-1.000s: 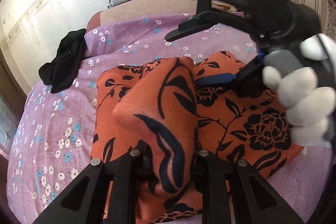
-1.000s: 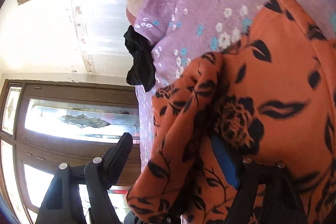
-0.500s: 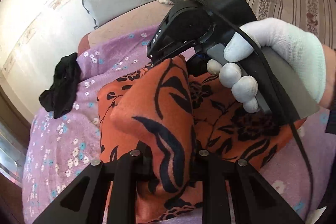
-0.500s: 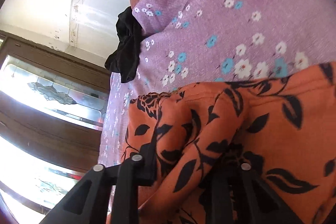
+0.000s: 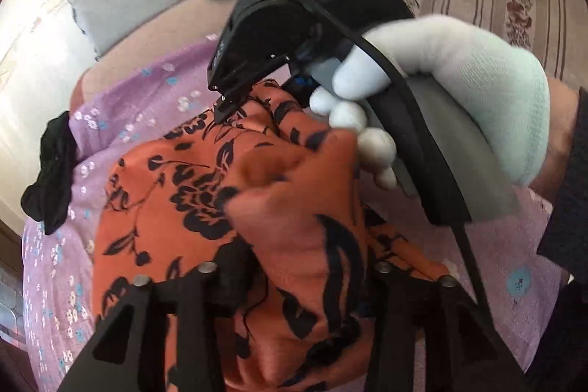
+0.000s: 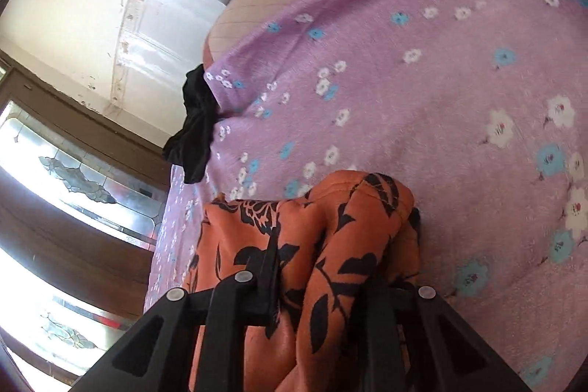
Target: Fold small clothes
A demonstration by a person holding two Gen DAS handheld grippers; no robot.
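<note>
left hand-held gripper (image 5: 294, 285): jaws opening, orange floral garment (image 5: 176, 208) bunched between them
right hand-held gripper (image 6: 319, 281): narrow, pinching the garment's fold
bed (image 6: 441, 98): purple flowered cover underneath

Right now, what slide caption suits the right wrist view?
Right tool pinching a fold of the orange floral garment above the purple flowered blanket.

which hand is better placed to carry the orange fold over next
Right. Its fingers are shut on a bunch of the orange cloth, while the left gripper is opening, though cloth lies between its fingers.
</note>
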